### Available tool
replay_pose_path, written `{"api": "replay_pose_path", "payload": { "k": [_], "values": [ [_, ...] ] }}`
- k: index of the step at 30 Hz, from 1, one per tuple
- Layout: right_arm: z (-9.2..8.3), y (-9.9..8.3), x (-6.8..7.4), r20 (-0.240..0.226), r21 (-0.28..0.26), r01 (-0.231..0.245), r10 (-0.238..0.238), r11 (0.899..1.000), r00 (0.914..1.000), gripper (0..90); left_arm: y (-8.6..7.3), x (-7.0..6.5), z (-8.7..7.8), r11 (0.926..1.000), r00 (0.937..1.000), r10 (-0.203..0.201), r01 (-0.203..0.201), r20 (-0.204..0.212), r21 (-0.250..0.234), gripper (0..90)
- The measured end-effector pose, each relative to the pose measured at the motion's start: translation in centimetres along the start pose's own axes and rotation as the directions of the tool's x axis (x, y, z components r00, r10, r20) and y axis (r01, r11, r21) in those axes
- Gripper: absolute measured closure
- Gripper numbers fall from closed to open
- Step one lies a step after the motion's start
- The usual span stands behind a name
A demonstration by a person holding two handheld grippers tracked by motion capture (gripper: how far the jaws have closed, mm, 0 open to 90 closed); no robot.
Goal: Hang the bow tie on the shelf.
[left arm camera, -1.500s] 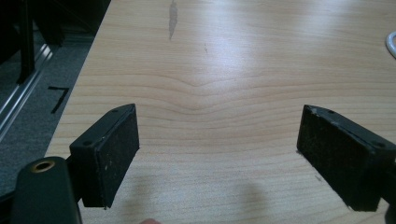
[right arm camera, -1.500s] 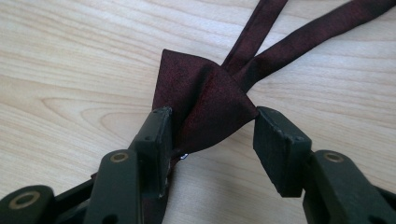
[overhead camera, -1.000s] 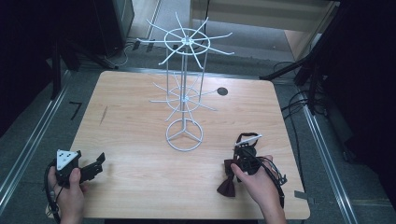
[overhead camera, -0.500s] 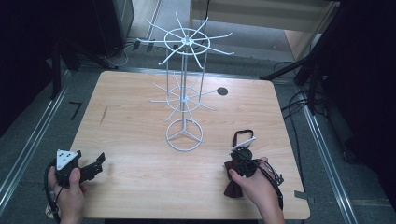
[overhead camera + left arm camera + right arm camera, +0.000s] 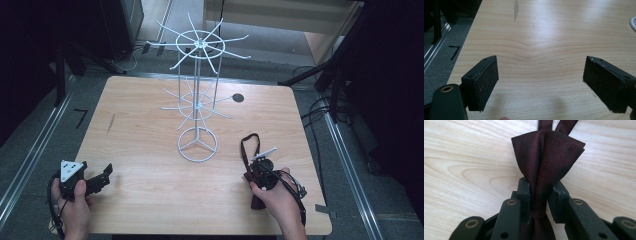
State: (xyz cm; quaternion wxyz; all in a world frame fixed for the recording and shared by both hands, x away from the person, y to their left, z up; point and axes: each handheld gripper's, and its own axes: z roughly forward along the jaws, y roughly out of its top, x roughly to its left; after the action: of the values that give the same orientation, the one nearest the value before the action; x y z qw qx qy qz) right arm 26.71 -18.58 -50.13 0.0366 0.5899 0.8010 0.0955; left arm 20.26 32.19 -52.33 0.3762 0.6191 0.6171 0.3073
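Note:
A dark red bow tie (image 5: 546,155) lies on the wooden table (image 5: 150,125), its strap (image 5: 247,147) looping away from it toward the rack. My right gripper (image 5: 541,192) is shut on the tie's pinched middle, and the wings fan out past the jaws. In the high view this gripper (image 5: 260,172) sits at the table's front right in a hand. My left gripper (image 5: 102,175) rests at the front left corner. Its pads (image 5: 486,80) stand wide apart over bare wood. A white wire rack (image 5: 198,100) with two tiers of hooks stands at the table's centre.
A small dark round mark (image 5: 238,98) lies on the table right of the rack. The rack's ring base (image 5: 198,145) sits between the two grippers. Metal rails (image 5: 345,150) and cables run along the table's sides, with grey floor beyond.
My right gripper has come down a little toward the front edge and closed on the bow tie's middle. The left gripper has not moved.

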Motion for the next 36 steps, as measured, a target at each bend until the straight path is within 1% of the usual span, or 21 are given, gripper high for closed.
{"api": "replay_pose_path", "payload": {
  "k": [4, 8, 12, 14, 16, 18, 19, 20, 21, 22, 23, 24, 26, 27, 29, 30, 31, 32, 34, 35, 36],
  "values": [
    [-0.5, -0.1, -0.5, 0.011, -0.036, 0.003, -0.003, 0.999, 0.9999, 76.7, 0.0, 0.0, 0.0, 1.0000, 1.0000, 0.000, 0.000, 0.001, 0.000, 13.8],
    [-0.9, -0.1, -0.7, 0.021, -0.078, -0.008, 0.009, 0.997, 0.9997, 77.3, 0.0, 0.0, 0.0, 1.0000, 1.0000, 0.000, 0.000, -0.001, 0.001, 13.8],
    [-1.6, -0.2, -0.9, 0.028, -0.142, -0.010, 0.014, 0.990, 0.9995, 77.9, 0.0, 0.0, 0.0, 1.0000, 1.0000, 0.001, -0.001, -0.001, 0.001, 13.8],
    [-2.0, -0.2, -1.0, 0.034, -0.180, -0.002, 0.008, 0.984, 0.9994, 78.1, 0.0, 0.0, 0.0, 1.0000, 1.0000, 0.002, -0.002, -0.001, 0.001, 13.8],
    [-2.3, -0.2, -1.0, 0.031, -0.215, -0.011, 0.018, 0.977, 0.9994, 78.3, 0.0, 0.0, 0.0, 1.0000, 1.0000, 0.003, -0.003, -0.001, 0.001, 13.8],
    [-2.6, -0.3, -1.1, 0.042, -0.260, 0.002, 0.009, 0.966, 0.9991, 78.3, 0.0, 0.0, 0.0, 1.0000, 1.0000, 0.002, -0.002, -0.001, 0.001, 13.8],
    [-2.7, -0.3, -1.0, 0.044, -0.275, -0.002, 0.015, 0.961, 0.9989, 78.3, 0.0, 0.0, 0.0, 1.0000, 1.0000, 0.002, -0.002, 0.000, 0.001, 13.8],
    [-2.9, -0.3, -1.1, 0.048, -0.300, 0.005, 0.009, 0.954, 0.9988, 78.3, 0.0, 0.0, 0.0, 1.0000, 1.0000, 0.002, -0.002, 0.000, 0.002, 13.8],
    [-3.2, -0.4, -1.0, 0.056, -0.330, 0.009, 0.010, 0.944, 0.9984, 78.4, 0.0, 0.0, 0.0, 1.0000, 1.0000, 0.002, -0.002, 0.000, 0.002, 13.8],
    [-3.3, -0.4, -1.0, 0.059, -0.347, 0.011, 0.010, 0.938, 0.9982, 78.3, 0.0, 0.0, 0.0, 1.0000, 1.0000, 0.003, -0.003, 0.000, 0.002, 13.8],
    [-3.6, -0.5, -1.0, 0.065, -0.377, 0.017, 0.008, 0.926, 0.9979, 78.3, 0.0, 0.0, 0.0, 1.0000, 1.0000, 0.003, -0.003, -0.001, 0.002, 13.8],
    [-3.7, -0.6, -1.0, 0.066, -0.397, 0.018, 0.009, 0.918, 0.9978, 78.3, 0.0, 0.0, 0.0, 1.0000, 1.0000, 0.003, -0.003, -0.001, 0.002, 13.8],
    [-4.2, -0.8, -0.9, 0.085, -0.457, 0.034, 0.006, 0.889, 0.9963, 78.3, 0.0, 0.0, 0.0, 1.0000, 1.0000, 0.003, -0.003, -0.001, 0.002, 13.8],
    [-4.4, -0.9, -0.9, 0.085, -0.485, 0.040, 0.001, 0.874, 0.9964, 78.3, 0.0, 0.0, 0.0, 1.0000, 1.0000, 0.003, -0.003, 0.000, 0.001, 13.8],
    [-4.7, -1.0, -1.0, 0.086, -0.524, 0.041, 0.006, 0.851, 0.9962, 78.3, 0.0, 0.0, 0.0, 1.0000, 1.0000, 0.003, -0.003, -0.001, 0.000, 13.8],
    [-4.9, -1.1, -1.0, 0.091, -0.552, 0.043, 0.008, 0.833, 0.9958, 78.3, 0.0, 0.0, 0.0, 1.0000, 1.0000, 0.003, -0.003, -0.001, 0.000, 13.8],
    [-5.0, -1.3, -1.0, 0.101, -0.586, 0.056, 0.005, 0.808, 0.9949, 78.3, 0.0, 0.0, 0.0, 1.0000, 1.0000, 0.003, -0.003, -0.001, -0.001, 13.8],
    [-5.1, -1.4, -1.0, 0.110, -0.604, 0.063, 0.004, 0.794, 0.9939, 78.3, 0.0, 0.0, 0.0, 1.0000, 1.0000, 0.004, -0.004, -0.001, 0.000, 13.8],
    [-5.3, -1.6, -1.0, 0.118, -0.646, 0.069, 0.010, 0.760, 0.9930, 78.3, 0.0, 0.0, 0.0, 1.0000, 1.0000, 0.004, -0.004, -0.001, 0.000, 13.8],
    [-5.4, -1.7, -1.1, 0.116, -0.659, 0.068, 0.011, 0.749, 0.9932, 78.3, 0.0, 0.0, 0.0, 1.0000, 1.0000, 0.004, -0.004, -0.001, 0.000, 13.8],
    [-5.4, -1.8, -1.1, 0.116, -0.679, 0.069, 0.014, 0.731, 0.9932, 78.4, 0.0, 0.0, 0.0, 1.0000, 1.0000, 0.004, -0.004, -0.001, 0.000, 13.8]
  ]
}}
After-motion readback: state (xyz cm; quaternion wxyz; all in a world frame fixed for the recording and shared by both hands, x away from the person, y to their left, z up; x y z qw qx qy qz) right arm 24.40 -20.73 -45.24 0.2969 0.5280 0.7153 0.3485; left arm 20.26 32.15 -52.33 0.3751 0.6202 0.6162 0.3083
